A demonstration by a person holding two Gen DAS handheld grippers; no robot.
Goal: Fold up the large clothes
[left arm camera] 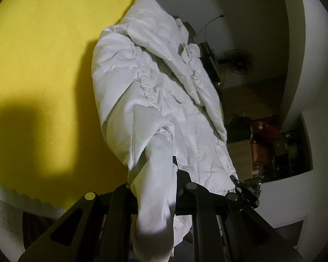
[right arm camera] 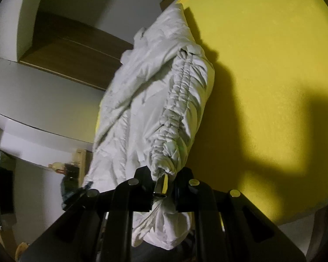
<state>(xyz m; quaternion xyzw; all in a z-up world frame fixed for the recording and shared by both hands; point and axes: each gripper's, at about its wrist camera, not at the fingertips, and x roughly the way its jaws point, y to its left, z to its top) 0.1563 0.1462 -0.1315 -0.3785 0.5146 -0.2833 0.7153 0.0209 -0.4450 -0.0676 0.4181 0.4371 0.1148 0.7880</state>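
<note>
A large white padded jacket stretches from the yellow table top toward both cameras. My left gripper is shut on a smooth sleeve end of the jacket, which drapes over the jaws. My right gripper is shut on the gathered, ruched sleeve end of the jacket. The cloth hangs below each gripper's fingers. The other gripper shows as a dark shape at the jacket's far edge in the left wrist view.
The yellow table top carries dark shadows of the grippers. Beyond the table's edge are white walls, a wall fan, brown wooden shelving and cluttered shelves.
</note>
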